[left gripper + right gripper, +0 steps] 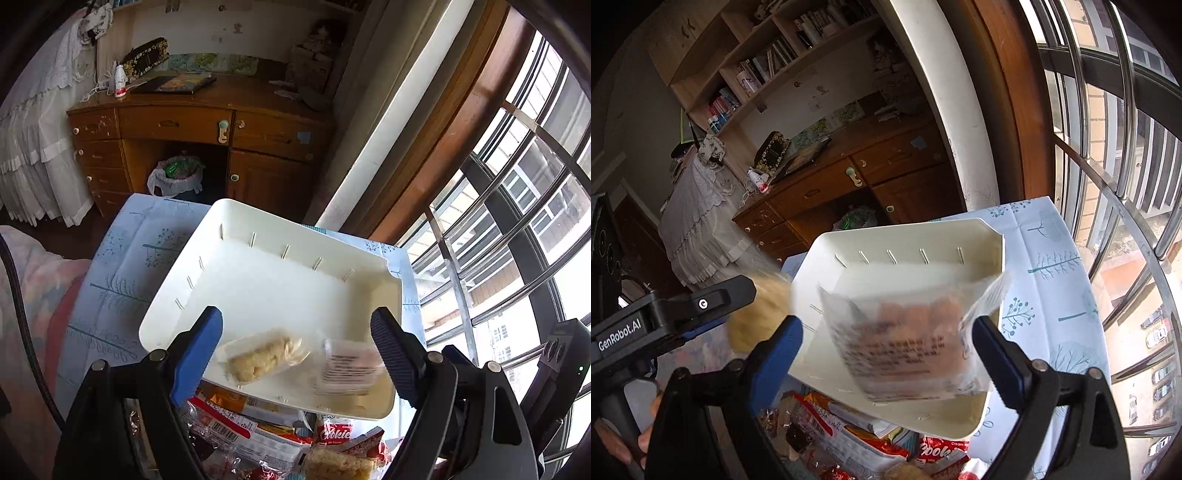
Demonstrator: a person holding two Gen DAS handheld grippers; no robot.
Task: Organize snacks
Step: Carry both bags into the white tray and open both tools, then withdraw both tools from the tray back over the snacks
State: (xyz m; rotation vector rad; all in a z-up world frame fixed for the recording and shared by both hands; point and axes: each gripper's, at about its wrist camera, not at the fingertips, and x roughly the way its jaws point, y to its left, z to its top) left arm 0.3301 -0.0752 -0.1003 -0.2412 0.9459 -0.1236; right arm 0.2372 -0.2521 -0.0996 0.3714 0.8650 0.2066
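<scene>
While the snack pile crowds the near edge of both views, red cookie packs and a barcoded wrapper heaped against the tray's front rim, both grippers sit just above it. Left gripper: jaws spread wide, nothing between the pads, and a clear-wrapped beige cake lies blurred between its fingers, over the tray's near-left corner; whether it rests on the floor I cannot tell. Right beside it, another clear pack with black print, blurred too. Right gripper: also gaping, fingers well apart, and that printed pack fills the gap between them, blurred, touching neither pad as far as I can see, over the tray's near half. In the right view the left gripper shows at the left, the beige cake smeared beside its tip. Tray: white, shallow, slotted walls, far half bare, set on a pale blue tree-print cloth. Beyond it, a wooden desk with drawers, a bin under it, and window bars at the right.
</scene>
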